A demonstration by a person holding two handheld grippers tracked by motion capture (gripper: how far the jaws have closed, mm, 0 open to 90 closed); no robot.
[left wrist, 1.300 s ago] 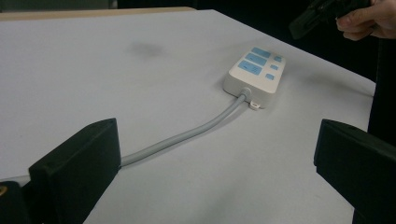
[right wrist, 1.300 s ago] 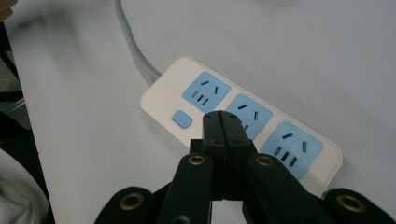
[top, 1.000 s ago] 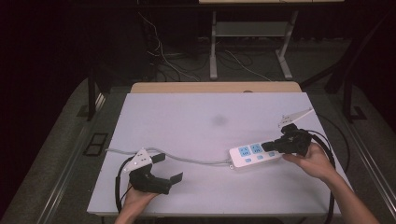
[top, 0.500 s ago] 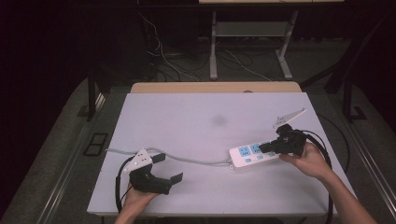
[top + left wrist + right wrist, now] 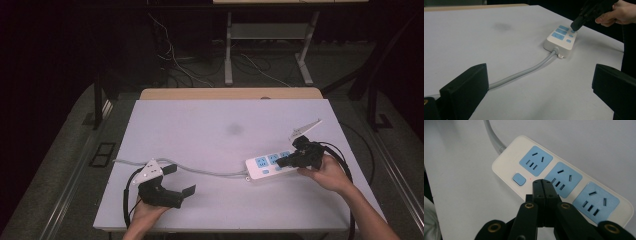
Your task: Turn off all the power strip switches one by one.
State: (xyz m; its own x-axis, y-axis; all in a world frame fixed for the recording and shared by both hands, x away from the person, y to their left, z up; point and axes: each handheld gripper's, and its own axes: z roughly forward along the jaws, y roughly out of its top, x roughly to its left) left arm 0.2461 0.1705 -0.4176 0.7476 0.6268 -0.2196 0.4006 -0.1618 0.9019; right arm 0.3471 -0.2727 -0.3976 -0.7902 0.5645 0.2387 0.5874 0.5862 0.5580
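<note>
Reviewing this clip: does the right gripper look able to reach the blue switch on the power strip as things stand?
Probably yes. The right gripper, fingers shut together, hangs just over the power strip, and the blue switch lies bare right beside its tip. Nothing sits between them; the left gripper rests far off.

A power strip (image 5: 270, 165) lies on the right part of the surface (image 5: 225, 130), and its cable (image 5: 210, 172) runs left across the surface to the left gripper (image 5: 181, 179), which sits near the front-left edge. The right gripper (image 5: 282, 162) hangs just above the strip's right half, its jaws over the middle socket (image 5: 562, 179), with the switch button (image 5: 519, 179) just beside them toward the cable end.
</note>
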